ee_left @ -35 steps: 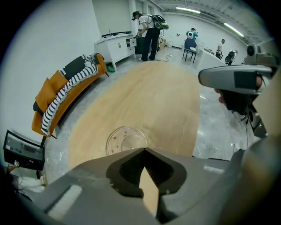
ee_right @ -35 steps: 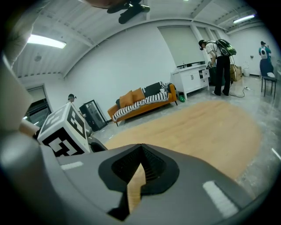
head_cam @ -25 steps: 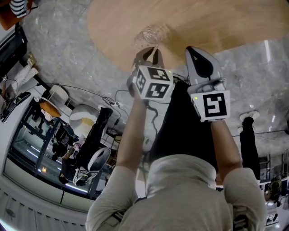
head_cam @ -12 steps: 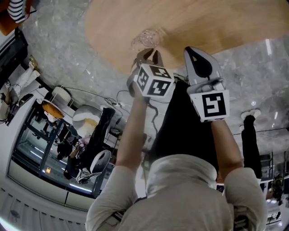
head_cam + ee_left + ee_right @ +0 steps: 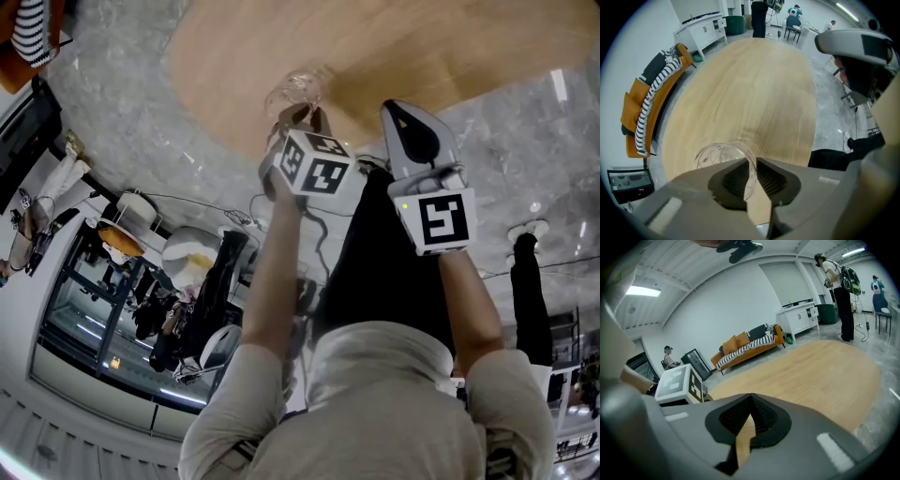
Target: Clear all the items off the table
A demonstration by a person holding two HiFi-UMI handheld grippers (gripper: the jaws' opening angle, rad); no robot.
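A clear drinking glass point(image 5: 294, 84) stands at the near edge of the oval wooden table point(image 5: 422, 47). My left gripper point(image 5: 302, 111) is shut on the glass's rim. In the left gripper view one jaw sits inside the glass point(image 5: 717, 154) and the other outside, with the wall pinched at the left gripper point(image 5: 753, 161). My right gripper point(image 5: 398, 105) hovers at the table edge just right of it, shut with nothing between its fingers. The right gripper view shows the right gripper point(image 5: 750, 397) with its jaws meeting over bare table point(image 5: 811, 376).
No other item shows on the tabletop point(image 5: 750, 84). An orange sofa with a striped throw point(image 5: 747, 345) and a white cabinet point(image 5: 799, 317) stand beyond the table. A person point(image 5: 841, 289) stands at its far end. Grey stone floor point(image 5: 122, 103) surrounds the table.
My left gripper, with the glass in it, has drifted slightly to the left in the head view. The right gripper has stayed where it was.
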